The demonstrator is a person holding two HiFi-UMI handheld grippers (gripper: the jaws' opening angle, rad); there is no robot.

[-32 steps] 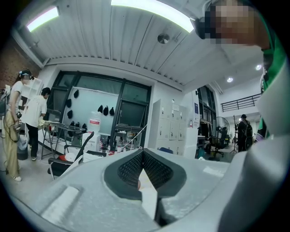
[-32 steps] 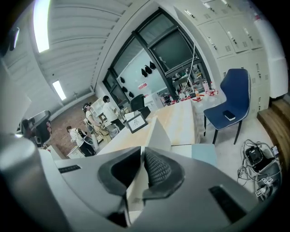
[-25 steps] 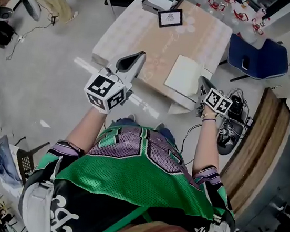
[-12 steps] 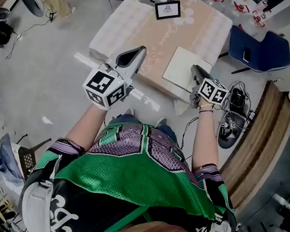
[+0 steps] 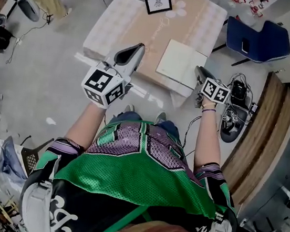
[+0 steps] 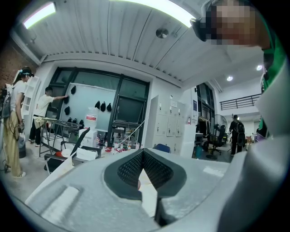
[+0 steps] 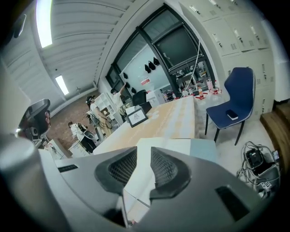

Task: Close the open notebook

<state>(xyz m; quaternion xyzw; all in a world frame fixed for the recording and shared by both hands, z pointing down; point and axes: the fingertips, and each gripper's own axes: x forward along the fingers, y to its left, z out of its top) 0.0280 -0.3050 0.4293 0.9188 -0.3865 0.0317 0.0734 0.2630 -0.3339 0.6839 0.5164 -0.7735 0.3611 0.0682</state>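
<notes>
Notebook [image 5: 179, 63] perhaps between right gripper's [image 5: 199, 71] opening jaws

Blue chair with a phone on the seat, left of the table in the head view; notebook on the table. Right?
Not quite. In the head view the blue chair stands to the right of the table, not the left. The phone does lie on its seat, and the notebook does lie on the table.
</notes>
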